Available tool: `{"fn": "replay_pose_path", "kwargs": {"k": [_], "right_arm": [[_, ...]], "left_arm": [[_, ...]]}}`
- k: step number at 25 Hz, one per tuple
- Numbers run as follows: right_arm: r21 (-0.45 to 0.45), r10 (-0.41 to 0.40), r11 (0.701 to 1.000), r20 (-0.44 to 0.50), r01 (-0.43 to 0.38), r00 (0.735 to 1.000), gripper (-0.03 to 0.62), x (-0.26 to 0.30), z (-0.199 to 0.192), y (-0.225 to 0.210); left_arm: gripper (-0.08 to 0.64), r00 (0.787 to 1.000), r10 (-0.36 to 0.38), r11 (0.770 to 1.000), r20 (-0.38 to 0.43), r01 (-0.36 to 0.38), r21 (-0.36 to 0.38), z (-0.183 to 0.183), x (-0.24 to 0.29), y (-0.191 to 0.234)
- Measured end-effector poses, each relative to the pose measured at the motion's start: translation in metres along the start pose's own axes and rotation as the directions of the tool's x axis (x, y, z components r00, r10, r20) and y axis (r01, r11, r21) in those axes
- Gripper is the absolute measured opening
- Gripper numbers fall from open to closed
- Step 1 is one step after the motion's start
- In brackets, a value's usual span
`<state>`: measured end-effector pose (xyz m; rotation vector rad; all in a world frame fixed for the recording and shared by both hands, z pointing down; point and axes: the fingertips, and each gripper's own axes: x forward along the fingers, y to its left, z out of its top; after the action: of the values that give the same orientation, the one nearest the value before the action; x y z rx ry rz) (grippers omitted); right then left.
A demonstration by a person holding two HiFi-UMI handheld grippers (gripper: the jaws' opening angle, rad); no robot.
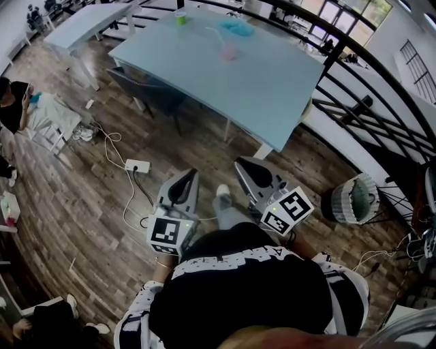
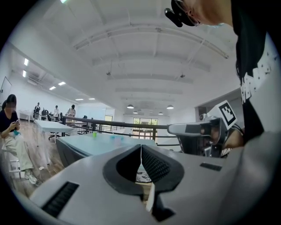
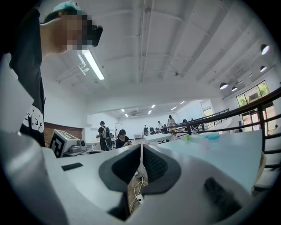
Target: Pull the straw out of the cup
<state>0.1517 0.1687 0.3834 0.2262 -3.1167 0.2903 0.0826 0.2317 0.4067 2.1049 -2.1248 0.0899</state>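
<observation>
A pink cup (image 1: 229, 52) with a pale straw (image 1: 216, 35) leaning out of it stands on the far part of the light blue table (image 1: 272, 88). Both grippers are held close to the person's body, well short of the table. My left gripper (image 1: 189, 175) is shut with nothing between its jaws; its tips (image 2: 141, 147) meet in a thin line. My right gripper (image 1: 242, 165) is likewise shut and empty, tips (image 3: 141, 147) together. In the right gripper view the cup (image 3: 205, 141) is a faint pink blur on the table.
A green cup (image 1: 180, 17) and a blue object (image 1: 237, 27) sit on the table's far side. A black railing (image 1: 371, 88) runs along the right. A white power strip (image 1: 137, 165) and cables lie on the wooden floor. A wicker basket (image 1: 354, 198) stands right. A seated person (image 1: 13, 102) is at left.
</observation>
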Motion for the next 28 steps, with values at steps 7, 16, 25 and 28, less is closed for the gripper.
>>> {"fn": "replay_pose_path", "kwargs": {"k": [7, 16, 25, 28], "right_arm": [[0.004, -0.03, 1.0, 0.009, 0.029, 1.0, 0.031, 0.008, 0.002, -0.024], [0.025, -0.086, 0.996, 0.017, 0.086, 0.996, 0.031, 0.012, 0.002, -0.066], [0.046, -0.101, 0.994, 0.03, 0.1, 0.994, 0.031, 0.027, 0.004, -0.103], [0.058, -0.096, 0.994, 0.033, 0.094, 0.995, 0.031, 0.033, 0.004, -0.113]], "left_arm": [[0.015, 0.999, -0.035, 0.999, -0.011, 0.035, 0.014, 0.002, 0.027, 0.005], [0.015, 0.996, -0.084, 0.996, -0.023, 0.085, 0.025, 0.006, 0.071, 0.007], [0.015, 0.996, -0.081, 0.996, -0.038, 0.083, 0.035, 0.012, 0.106, 0.02], [0.015, 0.996, -0.073, 0.996, -0.042, 0.074, 0.044, 0.016, 0.115, 0.023]]}}
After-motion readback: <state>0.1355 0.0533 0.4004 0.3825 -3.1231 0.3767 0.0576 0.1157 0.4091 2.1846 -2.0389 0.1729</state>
